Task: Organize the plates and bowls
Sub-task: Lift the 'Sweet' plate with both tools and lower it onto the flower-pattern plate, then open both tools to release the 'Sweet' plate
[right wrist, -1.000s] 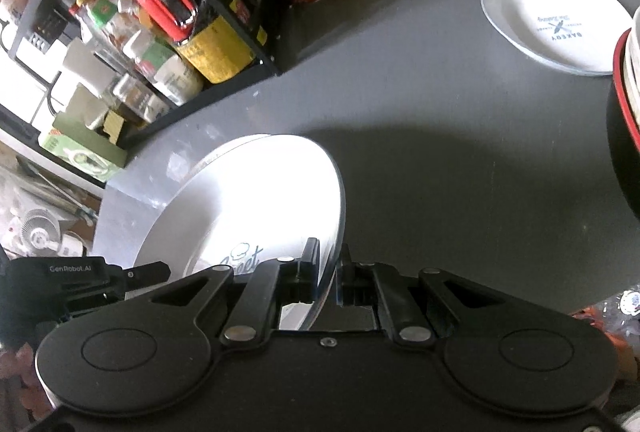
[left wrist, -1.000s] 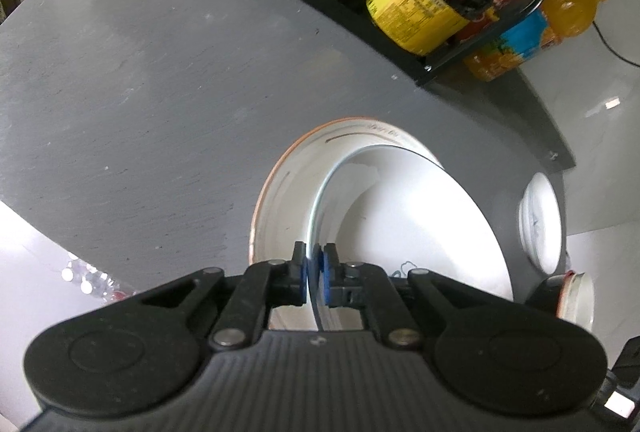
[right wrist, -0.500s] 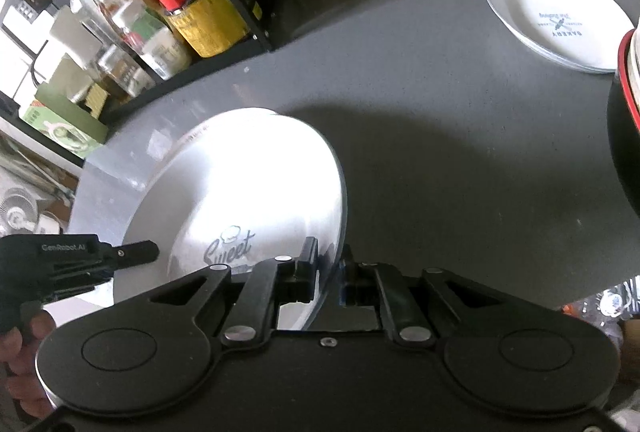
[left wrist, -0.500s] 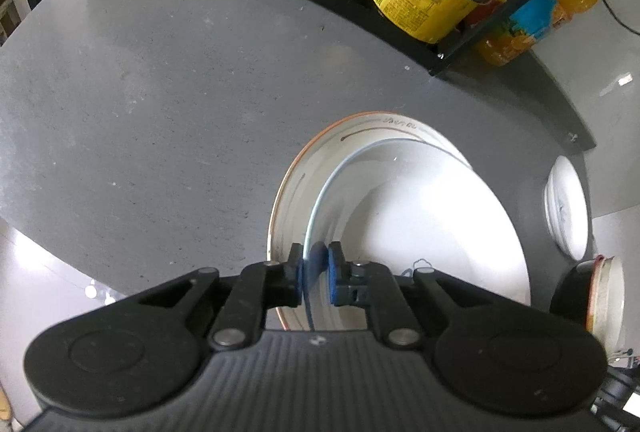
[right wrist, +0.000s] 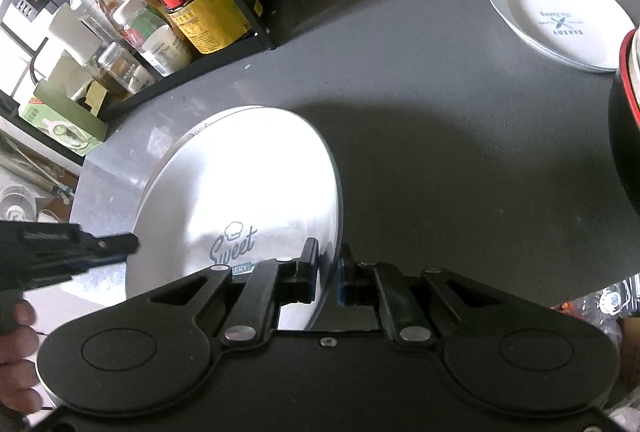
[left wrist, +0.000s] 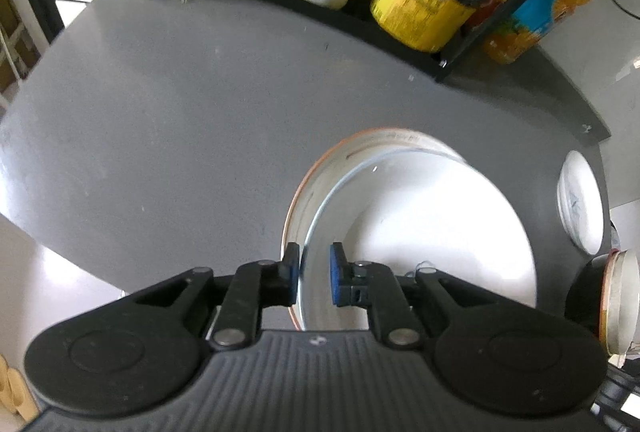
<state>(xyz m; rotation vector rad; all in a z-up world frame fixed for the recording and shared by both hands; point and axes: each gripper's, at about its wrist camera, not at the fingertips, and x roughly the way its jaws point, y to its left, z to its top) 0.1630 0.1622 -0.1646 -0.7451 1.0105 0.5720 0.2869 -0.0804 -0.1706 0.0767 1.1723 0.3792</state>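
Left wrist view — left gripper (left wrist: 314, 274) jaws parted, astride plate (left wrist: 432, 228) rim

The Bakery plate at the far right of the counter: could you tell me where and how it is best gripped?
Pinch the Bakery plate by its raised rim on the near edge, coming in low from the open counter; it lies flat, so only the thin lip offers a hold.
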